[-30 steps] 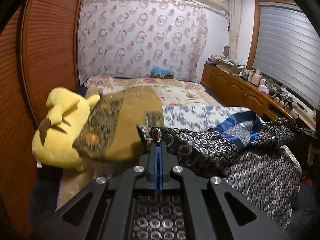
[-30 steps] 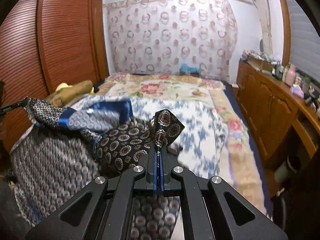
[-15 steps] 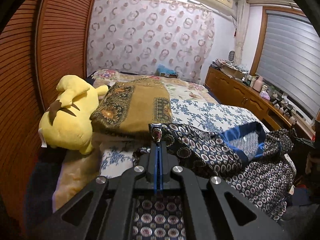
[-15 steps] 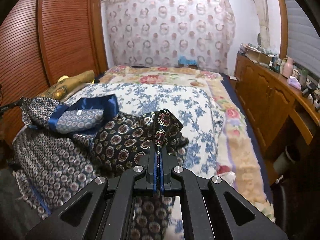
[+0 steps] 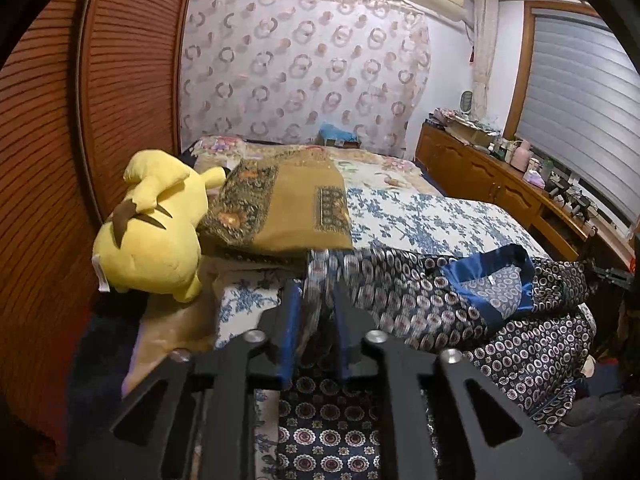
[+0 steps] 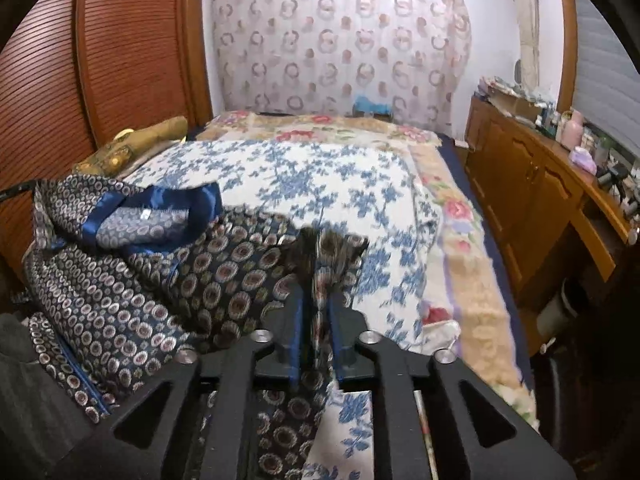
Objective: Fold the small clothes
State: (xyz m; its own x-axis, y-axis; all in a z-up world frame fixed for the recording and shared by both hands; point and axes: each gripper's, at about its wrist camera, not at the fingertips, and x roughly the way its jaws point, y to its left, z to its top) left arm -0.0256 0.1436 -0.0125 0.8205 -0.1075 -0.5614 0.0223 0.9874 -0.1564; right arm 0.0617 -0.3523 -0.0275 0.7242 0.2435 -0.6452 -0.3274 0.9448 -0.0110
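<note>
One dark, silky garment printed with small round medallions lies crumpled over the near edge of the bed; its collar is a smooth band of bright blue satin with a tiny white tag inside. The bed wears a blue-and-white flowered cover, soft and slightly nubbly, over a fleecy floral blanket.

Two black grippers work the cloth. On the left gripper the fingers are spreading apart, a blurred fold of the garment hanging loose in the gap between them. The right gripper shows the same: fingers parting, a blurred corner of the patterned fabric slipping between them, no longer squeezed.

On the left side of the bed rests one plump yellow plush toy, velvety, with brown stripes. Against it lies one folded mustard-coloured cloth with ornate borders. A ribbed wooden wardrobe lines the wall, and a low wooden cabinet stands along the other side.
</note>
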